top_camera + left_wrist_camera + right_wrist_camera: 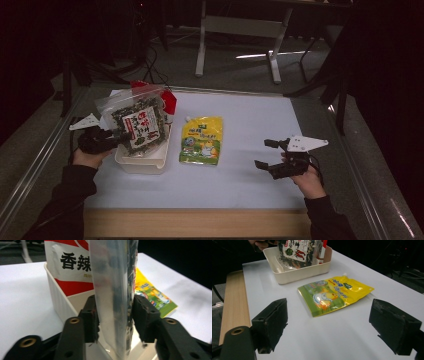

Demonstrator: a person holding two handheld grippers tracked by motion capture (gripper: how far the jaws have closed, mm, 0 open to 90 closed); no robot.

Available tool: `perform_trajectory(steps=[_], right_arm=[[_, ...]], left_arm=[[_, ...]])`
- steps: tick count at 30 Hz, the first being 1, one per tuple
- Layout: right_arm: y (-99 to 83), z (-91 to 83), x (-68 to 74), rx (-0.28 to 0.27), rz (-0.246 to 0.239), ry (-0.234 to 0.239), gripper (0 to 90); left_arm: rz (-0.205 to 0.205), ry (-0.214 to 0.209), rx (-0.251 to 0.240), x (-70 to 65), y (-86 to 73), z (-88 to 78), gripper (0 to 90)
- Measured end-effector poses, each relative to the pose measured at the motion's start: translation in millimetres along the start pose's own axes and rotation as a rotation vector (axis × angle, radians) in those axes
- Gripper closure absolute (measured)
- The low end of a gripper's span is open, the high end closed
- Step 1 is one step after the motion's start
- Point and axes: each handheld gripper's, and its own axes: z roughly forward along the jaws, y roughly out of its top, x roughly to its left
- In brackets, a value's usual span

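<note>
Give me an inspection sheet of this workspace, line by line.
Surface: white table top with a wooden front edge.
Job's things: clear snack bag upright in the cream bin; a red and white packet stands behind it in the same bin.
Clutter: yellow pouch lying flat beside the bin.
Grippers: left gripper has the snack bag between its jaws, with a gap showing at the right pad; right gripper open, holding nothing, over bare table.
Cables: black cable at the right gripper.
Surroundings: dark room, white table legs behind.
</note>
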Motion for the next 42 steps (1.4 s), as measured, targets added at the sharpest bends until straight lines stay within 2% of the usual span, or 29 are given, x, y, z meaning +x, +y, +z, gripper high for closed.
perform_trajectory(steps=[6, 8, 11, 13, 16, 17, 18, 19, 20, 25, 27, 29, 33, 35, 36, 37, 40, 41, 42], right_arm=[[0.4, -1.5, -0.4, -0.003, 0.010, -0.001, 15.2], [0.2, -1.1, -0.4, 0.000, 0.009, -0.004, 15.2], [0.2, -0.6, -0.3, 0.000, 0.009, -0.003, 15.2], [0.4, -0.6, 0.3, -0.001, 0.010, -0.001, 15.2], [0.2, -0.7, 0.6, 0.003, 0.008, -0.001, 15.1], [0.2, -0.7, 0.6, 0.003, 0.008, -0.001, 15.1], [-0.2, -0.5, 0.5, 0.005, 0.009, -0.002, 15.2], [-0.8, -0.1, 0.3, 0.008, 0.015, -0.001, 15.1], [-1.0, 0.2, 0.3, 0.008, 0.016, -0.001, 15.1], [-0.8, 1.8, 1.0, 0.013, 0.018, -0.002, 15.0], [-0.7, 2.1, 1.6, 0.017, 0.020, -0.002, 14.9], [-0.7, 2.2, 1.6, 0.019, 0.020, -0.003, 14.9], [-0.7, 1.2, 1.1, 0.013, 0.029, -0.021, 14.2], [-0.5, 0.7, 0.8, 0.013, 0.037, -0.023, 13.9], [-0.4, 0.5, 0.4, 0.012, 0.043, -0.025, 13.6], [-0.4, -0.1, -0.4, 0.002, 0.054, -0.045, 12.9], [-0.7, 1.3, -0.7, -0.009, 0.081, -0.064, 12.0], [-0.7, 1.3, -0.7, -0.009, 0.081, -0.064, 12.0], [-0.6, 2.8, 0.4, -0.006, 0.081, -0.081, 11.1]], left_arm=[[0.005, 0.063, -0.022, -8.2, 0.1, -11.2, 41.0], [0.013, 0.087, -0.029, -10.6, 0.1, -14.3, 40.2], [0.004, 0.094, -0.039, -12.2, 0.1, -18.9, 39.1], [0.003, 0.113, -0.040, -14.6, -0.5, -22.0, 35.7], [-0.004, 0.101, -0.056, -23.1, -2.3, -29.5, 27.8], [-0.004, 0.101, -0.056, -23.1, -2.3, -29.5, 24.3], [-0.006, 0.083, -0.041, -30.1, -3.4, -34.5, 24.3], [-0.016, 0.074, -0.038, -33.4, -3.7, -36.7, 16.5], [-0.023, 0.058, -0.038, -36.5, -4.1, -39.0, 13.1], [-0.036, 0.068, -0.011, -52.7, -6.7, -45.9, 1.6], [-0.035, 0.078, -0.027, -59.4, -9.7, -48.1, 1.6], [-0.029, 0.084, -0.024, -63.0, -11.0, -48.4, 1.5], [-0.005, 0.059, -0.038, -83.2, -16.2, -47.8, 1.5], [0.001, 0.051, -0.040, -87.1, -16.5, -47.2, 1.5], [0.033, 0.040, -0.026, -98.6, -17.5, -43.1, 1.5], [0.041, 0.026, -0.026, -103.5, -18.3, -40.8, 1.6], [0.067, -0.022, -0.007, -118.0, -20.9, -31.5, 1.6], [0.067, -0.022, -0.007, -118.0, -20.9, -31.5, 1.5], [0.072, -0.063, 0.001, -127.1, -23.2, -24.5, 1.5]])
